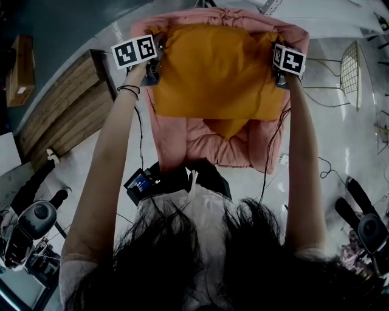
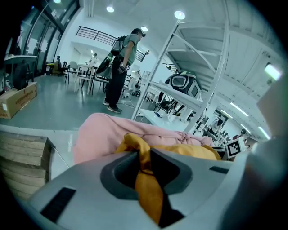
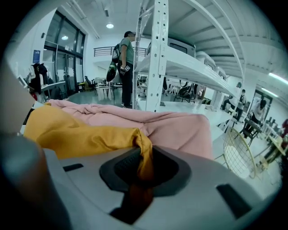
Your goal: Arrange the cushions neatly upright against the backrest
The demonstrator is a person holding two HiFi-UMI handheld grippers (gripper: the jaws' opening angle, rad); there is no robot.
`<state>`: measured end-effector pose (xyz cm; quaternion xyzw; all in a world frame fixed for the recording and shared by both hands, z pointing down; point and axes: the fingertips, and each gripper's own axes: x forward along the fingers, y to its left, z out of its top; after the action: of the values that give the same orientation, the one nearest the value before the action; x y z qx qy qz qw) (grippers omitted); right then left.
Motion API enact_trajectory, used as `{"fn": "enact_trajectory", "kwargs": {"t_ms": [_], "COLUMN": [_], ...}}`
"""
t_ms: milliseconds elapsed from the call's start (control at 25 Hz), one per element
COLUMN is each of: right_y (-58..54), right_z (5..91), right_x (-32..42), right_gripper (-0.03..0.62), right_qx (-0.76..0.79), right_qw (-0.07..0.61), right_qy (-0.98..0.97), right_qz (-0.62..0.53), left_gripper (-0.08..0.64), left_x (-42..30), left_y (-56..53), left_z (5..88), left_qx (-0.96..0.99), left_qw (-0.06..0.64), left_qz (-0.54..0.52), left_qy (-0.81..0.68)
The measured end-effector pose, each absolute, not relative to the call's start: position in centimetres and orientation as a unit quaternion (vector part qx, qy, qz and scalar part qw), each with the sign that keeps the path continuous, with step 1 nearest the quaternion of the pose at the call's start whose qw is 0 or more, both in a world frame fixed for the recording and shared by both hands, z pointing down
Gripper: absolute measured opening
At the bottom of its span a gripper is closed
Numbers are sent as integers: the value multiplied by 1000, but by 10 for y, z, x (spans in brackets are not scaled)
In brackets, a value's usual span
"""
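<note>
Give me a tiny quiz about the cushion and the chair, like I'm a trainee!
1. True or false: the yellow cushion lies on the floor.
2. The chair below it is: A blue, B pink, C green.
3. Fill in: the left gripper and the right gripper each pinch a ____ of the cushion.
Key: 1 false; 2 B; 3 corner.

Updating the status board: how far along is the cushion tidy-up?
Done: nothing visibly set upright yet. In hand: the orange cushion, pinched at its top corners by the left gripper and right gripper, hangs over the pink chair. Left: stand it against the backrest; another orange piece under it may need the same.
</note>
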<state>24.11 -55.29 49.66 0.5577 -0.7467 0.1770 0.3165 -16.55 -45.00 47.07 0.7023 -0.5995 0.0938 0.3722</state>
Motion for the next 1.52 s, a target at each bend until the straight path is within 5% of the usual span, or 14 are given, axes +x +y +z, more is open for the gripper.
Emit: {"fn": "enact_trajectory", "kwargs": {"t_ms": [120, 280, 520, 720, 1160, 1520], "right_y": [-547, -536, -457, -361, -168, -146], "right_z": [478, 447, 398, 407, 613, 773], "right_x": [248, 268, 274, 262, 227, 216], "right_gripper": [72, 207, 207, 207, 207, 275], "right_qx": [570, 595, 578, 574, 567, 559], "right_qw": [305, 243, 156, 125, 182, 219], "right_qy": [-745, -747, -783, -786, -733, -675], "right_qz": [165, 172, 169, 191, 328, 430], "left_gripper": [100, 216, 216, 216, 216, 216], "left_x": [-164, -167, -135, -87, 3, 34], "left_y": [-442, -421, -334, -261, -133, -125], "left_z": [450, 412, 390, 405, 533, 636], "left_qx": [714, 749, 817, 850, 883, 872], "left_qw": [371, 342, 270, 282, 306, 339], "left_qz": [58, 22, 90, 94, 211, 250], "left_qy": [-591, -567, -503, -435, -285, -248]}}
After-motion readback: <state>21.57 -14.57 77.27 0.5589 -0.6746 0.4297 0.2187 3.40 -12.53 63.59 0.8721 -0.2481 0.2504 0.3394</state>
